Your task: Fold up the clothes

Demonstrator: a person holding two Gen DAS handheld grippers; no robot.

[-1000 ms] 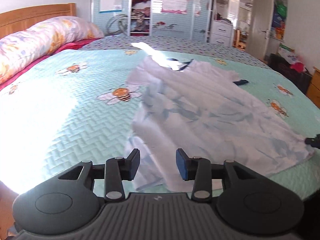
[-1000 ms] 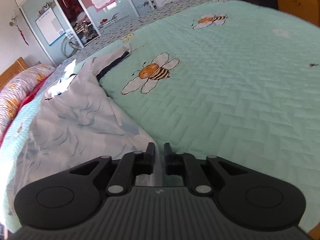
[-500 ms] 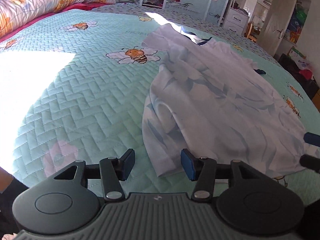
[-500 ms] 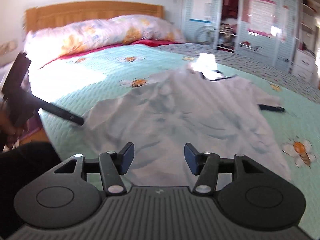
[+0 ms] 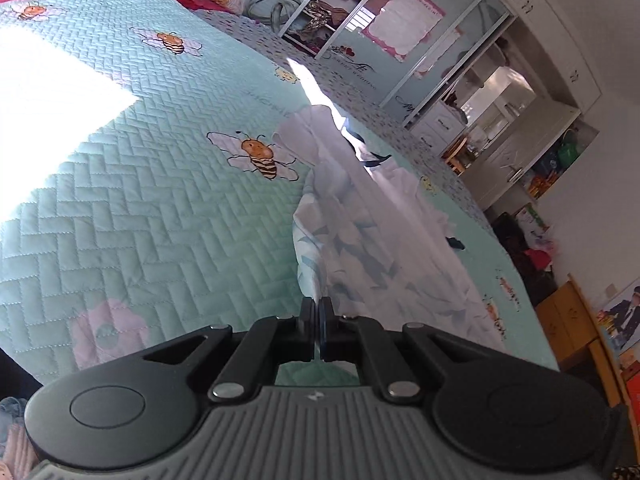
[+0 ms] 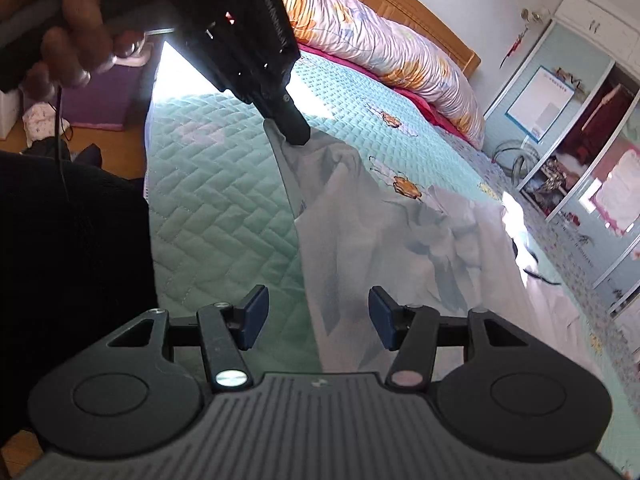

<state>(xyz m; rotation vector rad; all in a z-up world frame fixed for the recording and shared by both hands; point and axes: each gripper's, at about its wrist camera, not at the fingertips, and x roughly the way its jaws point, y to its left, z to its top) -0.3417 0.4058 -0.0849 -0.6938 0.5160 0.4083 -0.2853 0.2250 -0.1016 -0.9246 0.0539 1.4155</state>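
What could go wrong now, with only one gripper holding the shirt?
1. The left gripper pinches only the hem corner of the shirt; a pull may slip it free.
2. The right gripper is open over the hem; lifting one-sided would likely bunch the already wrinkled cloth.
3. The shirt lies close to the bedspread edge and might slide off.

A pale white garment (image 5: 360, 240) with faint blue floral print lies rumpled, its near corner lifted.
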